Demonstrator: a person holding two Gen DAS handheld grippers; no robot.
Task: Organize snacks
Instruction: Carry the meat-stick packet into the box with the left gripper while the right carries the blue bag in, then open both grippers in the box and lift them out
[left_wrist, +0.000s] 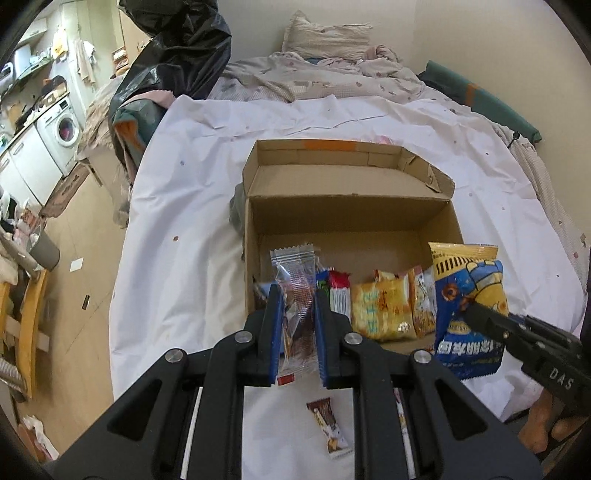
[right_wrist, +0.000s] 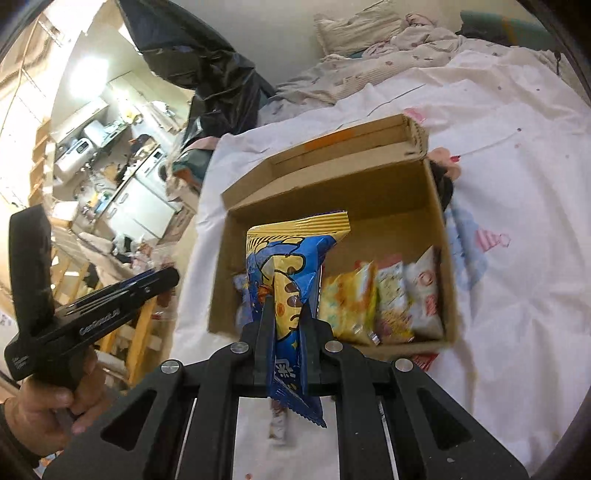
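Observation:
An open cardboard box (left_wrist: 347, 216) (right_wrist: 402, 192) lies on a white sheet. Several snack packs stand in a row along its near wall, among them a yellow pack (left_wrist: 380, 310) (right_wrist: 347, 302). My left gripper (left_wrist: 297, 295) is shut on a clear-wrapped snack (left_wrist: 295, 291) and holds it upright over the box's near left corner. My right gripper (right_wrist: 286, 306) is shut on a blue and yellow snack bag (right_wrist: 288, 273) (left_wrist: 469, 306) and holds it above the box's near edge. A small brown snack (left_wrist: 327, 428) lies on the sheet below the left gripper.
The white sheet (left_wrist: 184, 221) covers a bed with a crumpled blanket and pillow (left_wrist: 325, 40) at the far end. A black plastic bag (left_wrist: 177, 48) hangs at the far left. The floor and a washing machine (left_wrist: 62, 129) are to the left.

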